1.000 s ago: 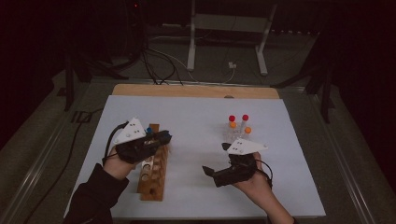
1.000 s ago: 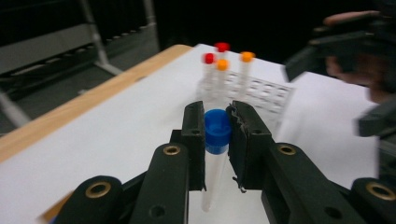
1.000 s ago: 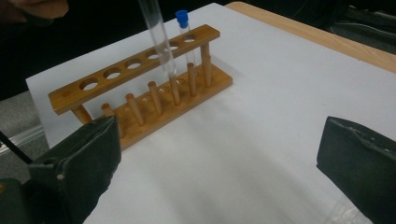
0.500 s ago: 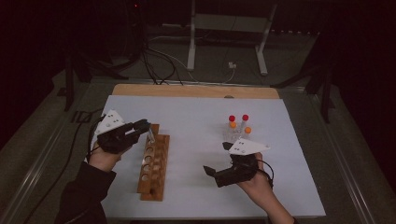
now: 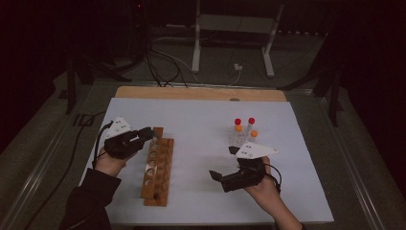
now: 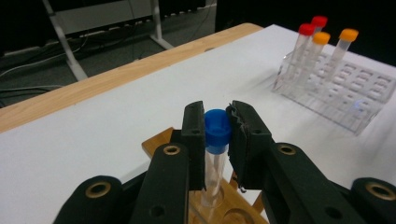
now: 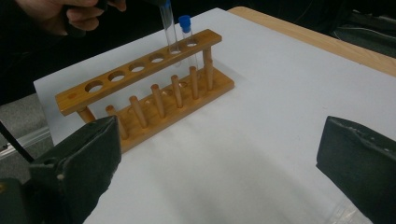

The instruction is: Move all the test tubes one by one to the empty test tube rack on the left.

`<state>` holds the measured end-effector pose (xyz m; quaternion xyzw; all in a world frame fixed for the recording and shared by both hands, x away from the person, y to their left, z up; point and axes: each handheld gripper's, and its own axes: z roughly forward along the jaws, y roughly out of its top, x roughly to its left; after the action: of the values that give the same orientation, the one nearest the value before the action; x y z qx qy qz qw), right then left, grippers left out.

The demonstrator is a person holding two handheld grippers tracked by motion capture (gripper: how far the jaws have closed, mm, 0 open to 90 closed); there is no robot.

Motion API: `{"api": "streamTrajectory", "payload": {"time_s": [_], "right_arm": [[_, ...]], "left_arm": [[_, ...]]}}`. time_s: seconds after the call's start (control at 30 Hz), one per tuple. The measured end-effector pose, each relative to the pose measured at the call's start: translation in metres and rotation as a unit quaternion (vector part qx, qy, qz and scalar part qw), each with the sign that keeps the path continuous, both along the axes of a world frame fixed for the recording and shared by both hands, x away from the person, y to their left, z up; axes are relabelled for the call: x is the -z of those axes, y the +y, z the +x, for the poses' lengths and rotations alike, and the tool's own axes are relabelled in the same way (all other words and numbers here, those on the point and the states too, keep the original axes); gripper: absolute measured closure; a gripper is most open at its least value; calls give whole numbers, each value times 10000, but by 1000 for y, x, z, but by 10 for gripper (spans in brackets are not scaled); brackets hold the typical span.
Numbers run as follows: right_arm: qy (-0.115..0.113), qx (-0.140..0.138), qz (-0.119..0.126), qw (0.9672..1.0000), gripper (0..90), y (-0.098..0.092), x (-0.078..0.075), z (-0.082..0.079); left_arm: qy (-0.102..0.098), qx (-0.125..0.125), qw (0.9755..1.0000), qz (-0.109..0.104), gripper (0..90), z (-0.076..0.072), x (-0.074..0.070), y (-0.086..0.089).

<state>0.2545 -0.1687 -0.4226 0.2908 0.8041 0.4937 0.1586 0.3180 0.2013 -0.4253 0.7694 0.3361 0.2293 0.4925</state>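
Now, from the high view, the left gripper [image 5: 149,135] sits at the far end of the wooden rack [image 5: 157,167], on the left half of the white table sheet [image 5: 201,129]. A second ago this gripper hovered over the rack's middle; half a second ago it had swung out to the rack's left side; now it has come back in and lower, at the rack's far end. The right gripper [image 5: 222,165] lies near the front right of the sheet with its jaws spread apart and nothing between them, in the same place as in both earlier pictures. Behind it stands a clear rack [image 5: 242,139] with red and orange capped tubes [image 5: 244,125].

Next, the left gripper view: the left gripper [image 6: 218,130] is clamped on the blue cap of a clear tube [image 6: 215,158], held upright, its lower end reaching down to the wooden rack [image 6: 219,210]. The clear rack [image 6: 345,93] with its capped tubes [image 6: 322,46] stands well apart at the upper right.

Finally, the right gripper view: its two black jaws stand wide at the bottom corners, empty. Farther off, the held tube [image 7: 169,28] enters the second hole from the far end of the wooden rack [image 7: 140,88], just beside a second blue-capped tube [image 7: 187,39] standing in the end hole. A hand [image 7: 70,14] shows at the upper left.
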Motion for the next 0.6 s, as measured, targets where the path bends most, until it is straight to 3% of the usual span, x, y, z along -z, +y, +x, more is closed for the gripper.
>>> {"api": "streamTrajectory", "payload": {"time_s": [0.6], "right_arm": [[-49, 18, 82, 10000, 0, -5, -4, -1]], "left_arm": [[353, 64, 9986, 397, 777, 4, 27, -3]]}}
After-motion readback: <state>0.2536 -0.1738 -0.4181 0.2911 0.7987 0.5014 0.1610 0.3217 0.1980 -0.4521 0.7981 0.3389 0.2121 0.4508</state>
